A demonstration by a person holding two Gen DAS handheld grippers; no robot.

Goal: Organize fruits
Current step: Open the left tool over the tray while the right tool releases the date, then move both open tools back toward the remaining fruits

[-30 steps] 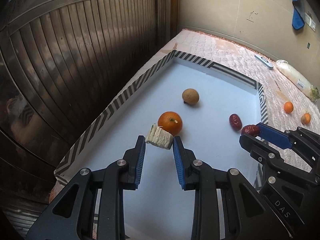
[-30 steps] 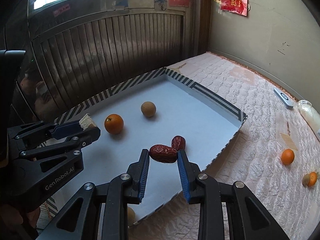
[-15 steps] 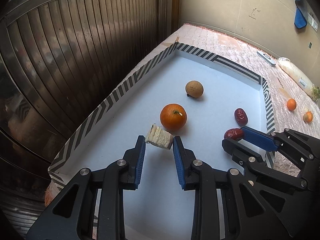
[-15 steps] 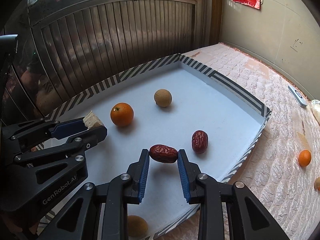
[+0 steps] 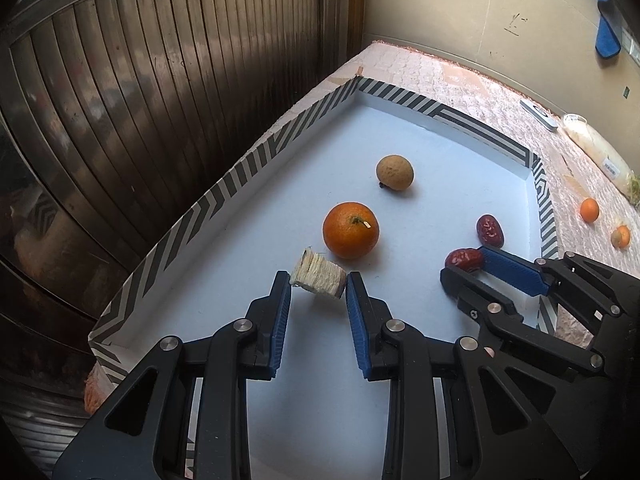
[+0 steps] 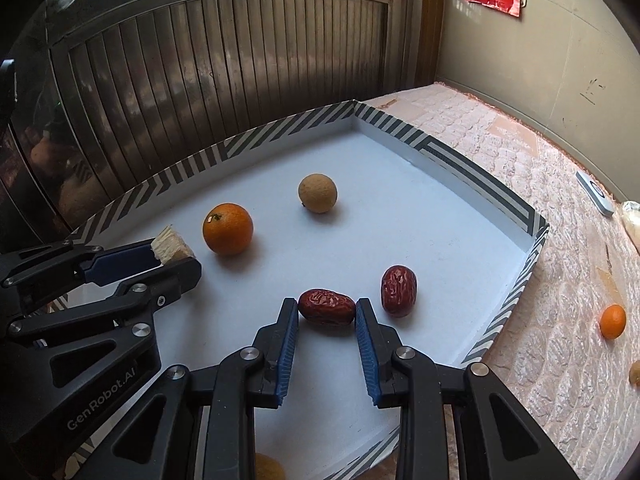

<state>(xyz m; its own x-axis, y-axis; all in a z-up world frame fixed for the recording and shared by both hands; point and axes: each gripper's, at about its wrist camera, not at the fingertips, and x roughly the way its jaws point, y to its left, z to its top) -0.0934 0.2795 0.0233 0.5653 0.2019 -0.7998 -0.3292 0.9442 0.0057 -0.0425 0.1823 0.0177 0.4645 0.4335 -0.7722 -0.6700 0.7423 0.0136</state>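
Note:
A white tray [image 5: 224, 196] with a striped rim holds an orange [image 5: 351, 230], a brown round fruit [image 5: 394, 172] and a loose red date [image 5: 489, 230]. My left gripper [image 5: 318, 285] is shut on a pale fibrous chunk [image 5: 320, 276], just in front of the orange and above the tray floor. In the right wrist view, my right gripper [image 6: 327, 313] is shut on a second red date [image 6: 326, 307], low over the tray floor. The loose date [image 6: 399, 290] lies just right of it. The left gripper [image 6: 172, 254] shows at the left there.
Two small oranges [image 5: 589, 210] [image 5: 620, 236] lie on the quilted mat right of the tray. A remote [image 5: 539, 113] and a plastic bag [image 5: 596, 152] sit by the far wall. A metal shutter [image 5: 140, 100] runs along the tray's left side. Another brown fruit [image 6: 268, 468] lies below the tray's near edge.
My right gripper has carried its date farther over the tray and lower, so the loose date now lies to its right. The left gripper keeps the chunk near the orange.

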